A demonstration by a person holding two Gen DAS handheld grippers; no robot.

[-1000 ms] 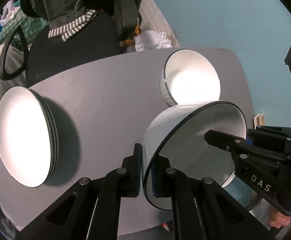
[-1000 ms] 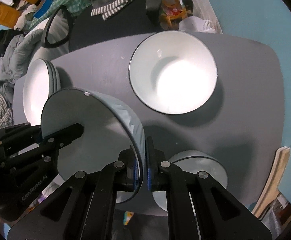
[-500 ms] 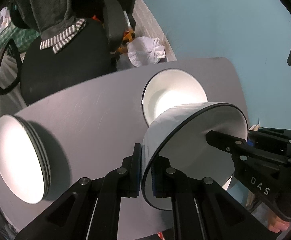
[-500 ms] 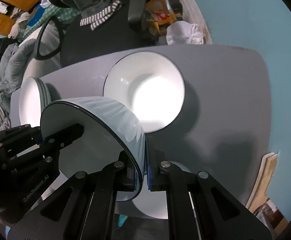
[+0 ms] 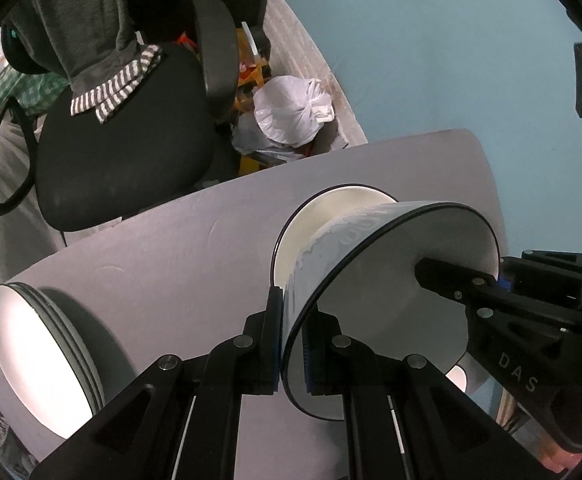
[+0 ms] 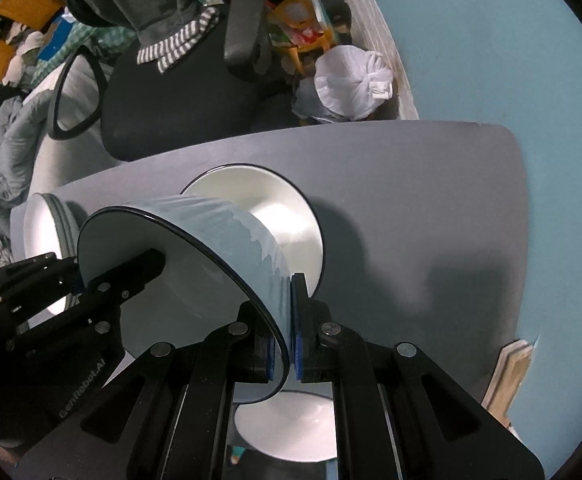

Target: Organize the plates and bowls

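Gripping one pale-blue bowl by opposite rims, left tongs and right tongs are holding it tilted above a white bowl on the grey counter.

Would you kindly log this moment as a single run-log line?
left hand-held gripper: shut on held bowl rim | right hand-held gripper: shut on opposite rim | held bowl: tilted, above empty bowl | plate stack: table's left
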